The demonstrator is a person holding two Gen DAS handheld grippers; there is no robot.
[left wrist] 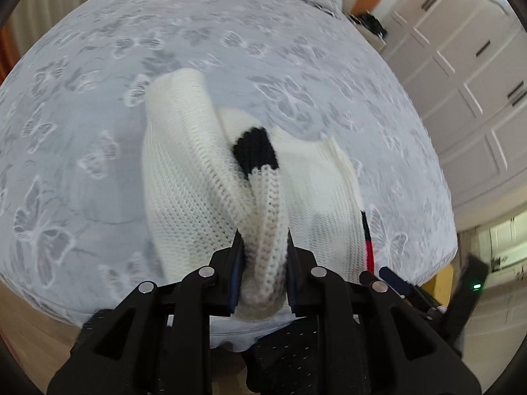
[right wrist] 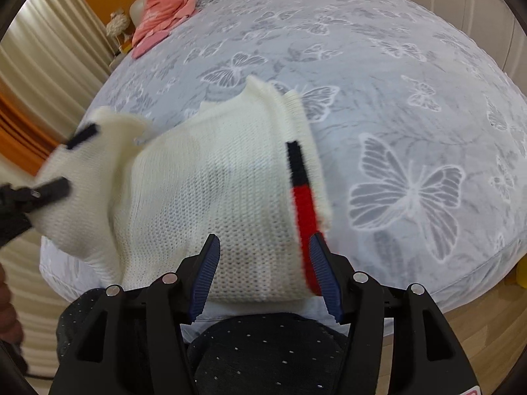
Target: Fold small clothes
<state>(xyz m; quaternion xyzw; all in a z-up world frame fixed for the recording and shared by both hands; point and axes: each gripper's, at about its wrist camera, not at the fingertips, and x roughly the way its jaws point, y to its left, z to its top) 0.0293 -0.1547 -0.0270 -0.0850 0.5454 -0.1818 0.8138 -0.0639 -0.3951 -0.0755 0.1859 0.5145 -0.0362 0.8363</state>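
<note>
A small white knitted sweater [left wrist: 184,177] with black and red trim hangs between my grippers above the bed. My left gripper [left wrist: 265,247] is shut on a bunched white edge of the sweater next to a black patch [left wrist: 255,148]. In the right wrist view the sweater [right wrist: 217,197] is stretched, with a black and red stripe [right wrist: 303,197] along its right side. My right gripper [right wrist: 263,250] has its jaws spread wide with the sweater's lower edge lying between them; the pads do not press it. My left gripper [right wrist: 49,164] shows at the far left, holding the cloth.
The bed [left wrist: 296,65] has a grey cover with white butterflies. Pink clothes [right wrist: 168,10] lie at its far corner. White cupboard doors [left wrist: 461,65] stand to the right. Curtains [right wrist: 49,65] hang on the left. Wooden floor [right wrist: 477,329] runs along the near bed edge.
</note>
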